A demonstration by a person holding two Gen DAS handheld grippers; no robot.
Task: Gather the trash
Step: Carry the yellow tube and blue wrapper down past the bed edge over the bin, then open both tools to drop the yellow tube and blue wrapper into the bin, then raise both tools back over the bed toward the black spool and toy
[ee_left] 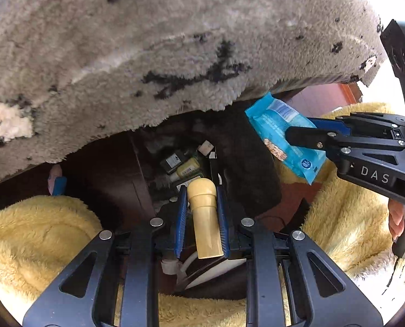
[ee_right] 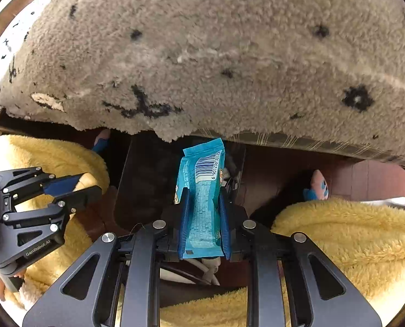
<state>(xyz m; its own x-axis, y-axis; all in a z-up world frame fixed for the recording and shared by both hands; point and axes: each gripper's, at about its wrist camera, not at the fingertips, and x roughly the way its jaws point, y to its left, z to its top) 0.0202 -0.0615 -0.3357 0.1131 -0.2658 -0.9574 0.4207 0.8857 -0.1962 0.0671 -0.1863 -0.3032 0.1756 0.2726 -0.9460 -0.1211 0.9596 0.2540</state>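
Your left gripper (ee_left: 201, 215) jaws clench a cream tube (ee_left: 205, 218) at lower centre, and your right gripper (ee_right: 203, 218) jaws clamp a blue wrapper (ee_right: 202, 196). Both hang above the dark trash bin (ee_left: 120, 179), litter inside; dropping remains.

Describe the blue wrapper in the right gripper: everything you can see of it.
The blue wrapper is a flat, crinkled, glossy plastic packet, light blue with small white print, a white barcode label near its far end and a bit of orange artwork at one edge. It looks empty or nearly so. The right gripper is shut on it, blue-padded fingers pressing both long edges, its sealed end sticking out past the fingertips above a dark bin. Nothing else touches it.
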